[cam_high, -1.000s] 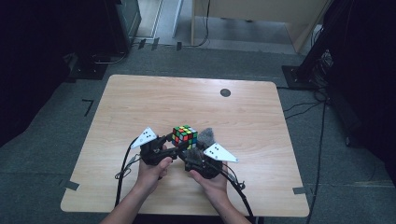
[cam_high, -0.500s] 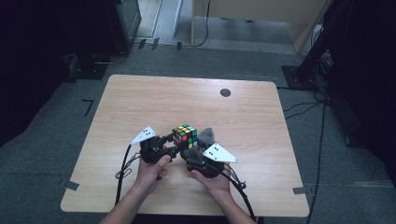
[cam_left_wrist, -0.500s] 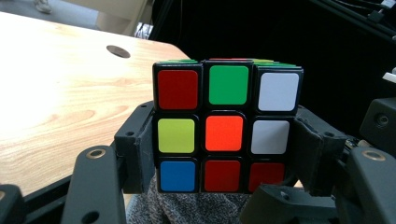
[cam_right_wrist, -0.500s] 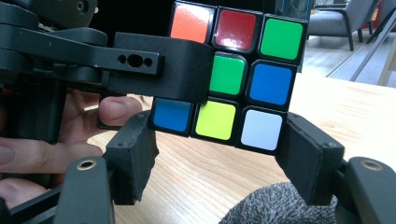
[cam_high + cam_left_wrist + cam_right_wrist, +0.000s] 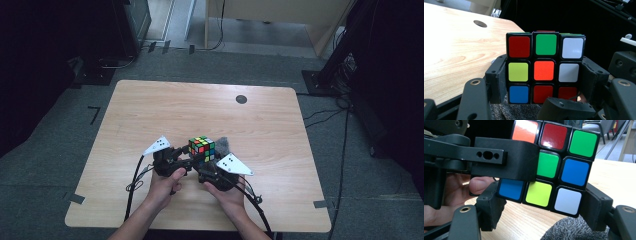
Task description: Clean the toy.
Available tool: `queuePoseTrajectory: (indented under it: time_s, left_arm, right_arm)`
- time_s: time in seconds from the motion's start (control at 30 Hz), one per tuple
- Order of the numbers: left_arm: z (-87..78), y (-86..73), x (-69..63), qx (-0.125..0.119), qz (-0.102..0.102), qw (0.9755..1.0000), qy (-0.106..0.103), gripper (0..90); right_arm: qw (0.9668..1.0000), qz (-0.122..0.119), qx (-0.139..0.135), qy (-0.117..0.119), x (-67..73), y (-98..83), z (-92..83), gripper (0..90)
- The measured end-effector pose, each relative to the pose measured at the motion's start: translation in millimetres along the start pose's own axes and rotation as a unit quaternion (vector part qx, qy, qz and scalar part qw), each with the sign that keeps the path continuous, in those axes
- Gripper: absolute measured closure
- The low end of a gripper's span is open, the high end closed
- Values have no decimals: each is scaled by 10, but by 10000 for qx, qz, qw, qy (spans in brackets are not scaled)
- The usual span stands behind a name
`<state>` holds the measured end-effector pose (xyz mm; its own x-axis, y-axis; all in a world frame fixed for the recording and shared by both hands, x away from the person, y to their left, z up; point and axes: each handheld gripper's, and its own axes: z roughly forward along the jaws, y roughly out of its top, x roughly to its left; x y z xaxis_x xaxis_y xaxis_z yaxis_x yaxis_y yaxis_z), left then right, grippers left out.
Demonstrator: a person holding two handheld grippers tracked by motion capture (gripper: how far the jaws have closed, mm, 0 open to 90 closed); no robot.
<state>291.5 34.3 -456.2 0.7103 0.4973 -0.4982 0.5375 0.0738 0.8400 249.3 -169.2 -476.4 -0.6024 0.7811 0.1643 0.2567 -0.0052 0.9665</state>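
The puzzle cube (image 5: pixel 201 148) is held just above the table (image 5: pixel 150 115), near its front edge, over a grey cloth (image 5: pixel 221 145). The left gripper (image 5: pixel 544 82) pinches its middle layer. The right gripper (image 5: pixel 544 202) flanks the bottom layer, jaws lately opening. Colours remain mixed; solving looks far from finished.
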Motion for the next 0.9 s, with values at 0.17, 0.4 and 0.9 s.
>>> queuePoseTrajectory:
  time_s: [0.17, 0.4, 0.9]
  left_arm:
    - [2, -2, -8, -7, -67, 10000, -40, 342]
    - [-6, 9, 20, 20, -71, 10000, -52, 318]
    - [11, -10, 3, 98, -167, 9996, -191, 340]
  right_arm:
    - [10000, 46, -45, 2, -3, 9, -4, 272]
    - [10000, -35, 5, 56, -32, 17, -18, 341]
    - [9990, -347, -259, -142, -18, 40, -64, 314]
